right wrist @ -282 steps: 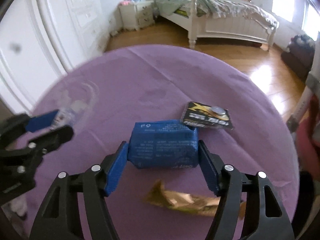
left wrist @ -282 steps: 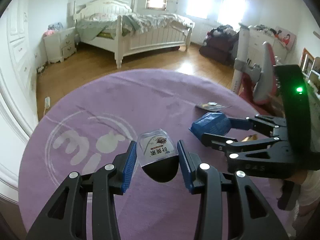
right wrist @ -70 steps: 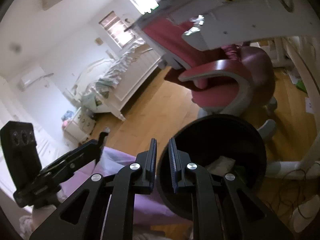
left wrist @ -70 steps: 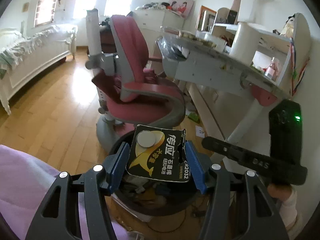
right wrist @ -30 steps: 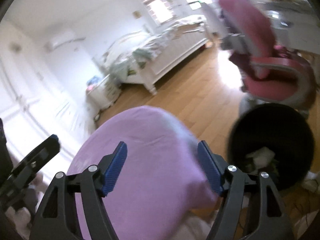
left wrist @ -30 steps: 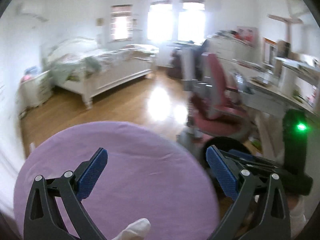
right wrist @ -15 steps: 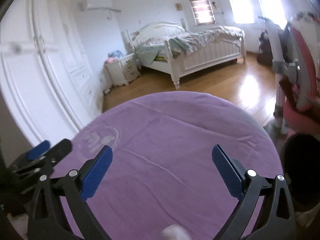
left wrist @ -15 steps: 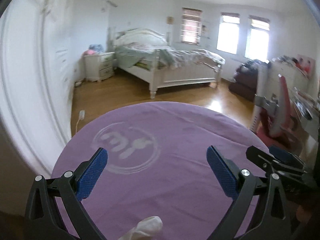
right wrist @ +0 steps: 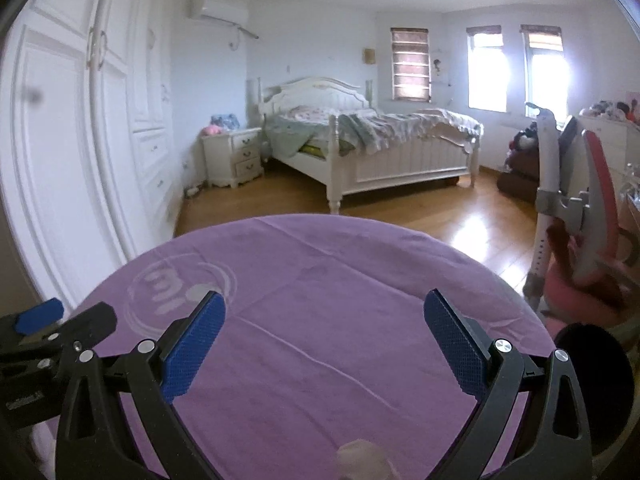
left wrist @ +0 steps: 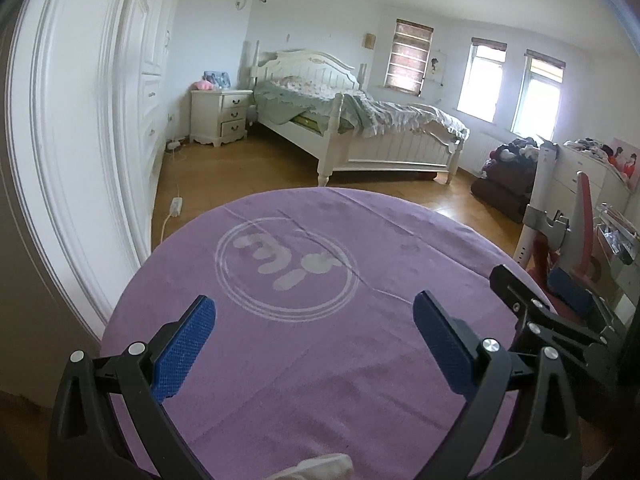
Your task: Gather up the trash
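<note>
My left gripper stands wide open over the near part of the round purple table, nothing between its blue pads. My right gripper is also wide open and bare above the same cloth. Each gripper shows in the other's view: the right one at the table's right edge, the left one at its left edge. The black trash bin stands on the floor just right of the table. A pale blurred lump sits at the bottom edge; I cannot tell what it is.
A white logo marks the cloth. A pink desk chair stands to the right beyond the bin. Behind the table lie wooden floor, a white bed, a nightstand and a wardrobe wall on the left.
Both views have swung left from the chair and bin side to face the table squarely. The right jaws have spread wider. The left jaws stay wide open.
</note>
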The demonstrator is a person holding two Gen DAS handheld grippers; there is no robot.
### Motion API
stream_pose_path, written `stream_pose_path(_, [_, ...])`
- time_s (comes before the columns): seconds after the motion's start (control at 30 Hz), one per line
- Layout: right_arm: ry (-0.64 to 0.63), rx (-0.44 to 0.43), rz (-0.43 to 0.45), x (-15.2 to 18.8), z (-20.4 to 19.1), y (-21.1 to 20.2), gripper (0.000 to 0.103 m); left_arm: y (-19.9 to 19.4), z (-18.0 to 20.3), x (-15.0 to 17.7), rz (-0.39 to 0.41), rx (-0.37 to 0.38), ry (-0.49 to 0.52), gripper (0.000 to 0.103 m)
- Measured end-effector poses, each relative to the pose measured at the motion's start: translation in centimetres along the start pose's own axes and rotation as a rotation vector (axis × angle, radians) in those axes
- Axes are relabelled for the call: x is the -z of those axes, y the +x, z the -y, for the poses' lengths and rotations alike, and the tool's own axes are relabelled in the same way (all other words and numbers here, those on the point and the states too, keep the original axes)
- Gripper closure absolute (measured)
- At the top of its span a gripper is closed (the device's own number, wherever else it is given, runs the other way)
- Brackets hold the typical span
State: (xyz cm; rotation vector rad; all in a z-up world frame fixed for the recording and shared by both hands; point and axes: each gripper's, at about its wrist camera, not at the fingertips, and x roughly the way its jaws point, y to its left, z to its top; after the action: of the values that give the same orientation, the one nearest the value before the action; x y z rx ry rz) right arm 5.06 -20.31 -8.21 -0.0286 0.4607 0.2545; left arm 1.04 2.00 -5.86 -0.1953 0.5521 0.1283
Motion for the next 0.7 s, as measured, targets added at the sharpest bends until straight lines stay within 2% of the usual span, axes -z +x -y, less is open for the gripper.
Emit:
stream_pose_path(0.17, [-0.003, 0.010, 0.007, 0.18, 0.15, -0.18, 0.005, 0.24, -0.47, 0.25, -0.028, 0.000, -0.004, 0.005])
stream_pose_path(0.7, [0.010, -0.004, 0.031, 0.47, 0.52, -1.02, 0.005, 0.43, -0.49, 0.35, -0.027, -0.006, -0.014, 0.005])
